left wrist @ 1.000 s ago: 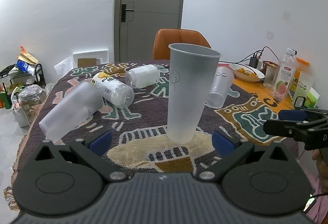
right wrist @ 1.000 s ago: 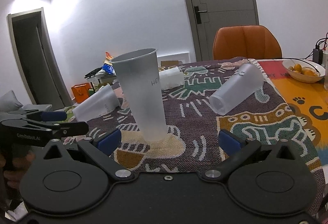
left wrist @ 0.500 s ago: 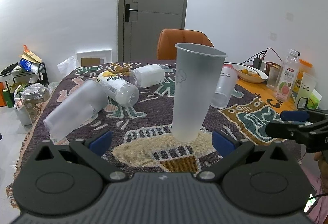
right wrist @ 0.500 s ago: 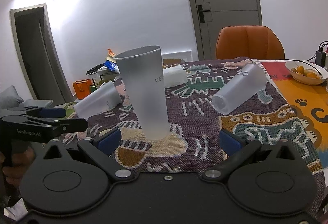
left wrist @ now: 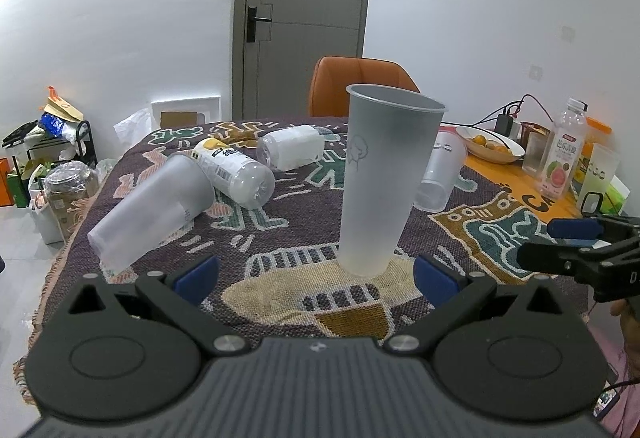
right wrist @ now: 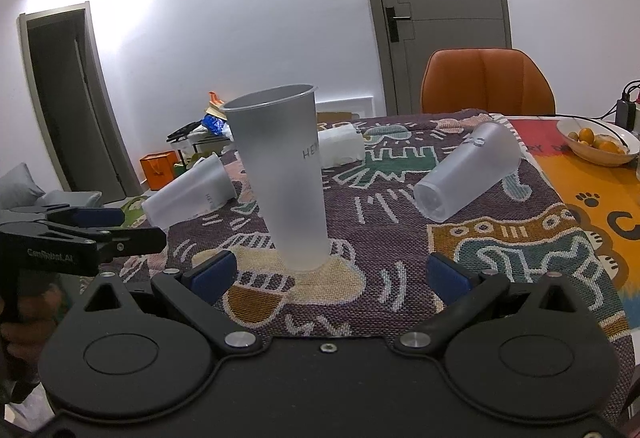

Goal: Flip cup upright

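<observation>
The left wrist view shows items that the right wrist view does not: a labelled bottle [left wrist: 236,173] lying on its side, a juice bottle [left wrist: 564,153] standing at the far right, and a line drawing on the wall of the tall cup [left wrist: 386,177]. The right wrist view alone shows a dark open doorway [right wrist: 68,105] at far left, an orange box [right wrist: 158,167] on the floor, and the lettering "HE" on the same tall cup [right wrist: 286,177]. The tall cup stands upright, mouth up, on the patterned woven cloth [left wrist: 460,238], touching neither gripper. A frosted cup [left wrist: 154,205] lies on its side to the left, another fallen cup [right wrist: 468,173] lies to the right, and a white-wrapped bottle [left wrist: 292,147] lies farther back. An orange chair [right wrist: 488,81] stands beyond the table, and a bowl of oranges [right wrist: 598,143] sits at far right. Nothing stands between either gripper and the tall cup. The left gripper [left wrist: 316,274] is released, blue pads spread wide with the cup base just beyond them. The right gripper [right wrist: 330,274] is likewise spread wide and holds nothing.
</observation>
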`<state>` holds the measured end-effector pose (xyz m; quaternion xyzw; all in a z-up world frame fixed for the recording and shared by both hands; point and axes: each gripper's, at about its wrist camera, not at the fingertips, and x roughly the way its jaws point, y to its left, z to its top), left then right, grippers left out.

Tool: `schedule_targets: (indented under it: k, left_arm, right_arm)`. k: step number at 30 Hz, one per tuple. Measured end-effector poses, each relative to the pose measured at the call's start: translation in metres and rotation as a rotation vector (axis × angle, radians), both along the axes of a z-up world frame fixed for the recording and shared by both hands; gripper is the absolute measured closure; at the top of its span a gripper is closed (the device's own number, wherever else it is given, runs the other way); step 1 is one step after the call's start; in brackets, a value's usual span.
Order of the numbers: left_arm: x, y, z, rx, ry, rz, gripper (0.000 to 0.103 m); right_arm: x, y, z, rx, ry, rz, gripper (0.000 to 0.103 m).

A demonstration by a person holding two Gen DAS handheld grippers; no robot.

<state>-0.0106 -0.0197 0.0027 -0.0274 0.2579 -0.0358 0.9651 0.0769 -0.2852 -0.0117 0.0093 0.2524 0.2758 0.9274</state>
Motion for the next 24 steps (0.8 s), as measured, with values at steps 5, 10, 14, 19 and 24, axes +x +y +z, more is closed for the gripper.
schedule_targets:
  k: [5,10,14,19,24]
  left_arm:
    - [-0.0004,-0.0002,0.0006,0.003,-0.001,0.000,0.000]
    - [-0.0005,-0.0003,0.0005,0.003,0.000,0.000,0.000]
    - [-0.0003,-0.0006,0.0006,0.003,0.001,0.000,0.000]
    - [-0.0005,-0.0006,0.0006,0.004,0.000,0.001,0.000]
    - [-0.0011,-0.0002,0.0001,0.004,-0.002,0.002,0.000]
  right_arm:
    - [-0.0002,-0.0003,-0.0004,-0.001,0.003,-0.001,0.000]
    - [0.0005,-0.0004,-0.0009,-0.002,0.005,-0.003,0.000]
    - [0.0005,-0.0006,-0.0012,-0.002,0.004,-0.002,0.000]
    - [0.0011,-0.0001,-0.0014,-0.005,0.004,-0.002,0.000]
    - [0.0008,-0.0003,-0.0008,-0.005,0.002,-0.002,0.000]
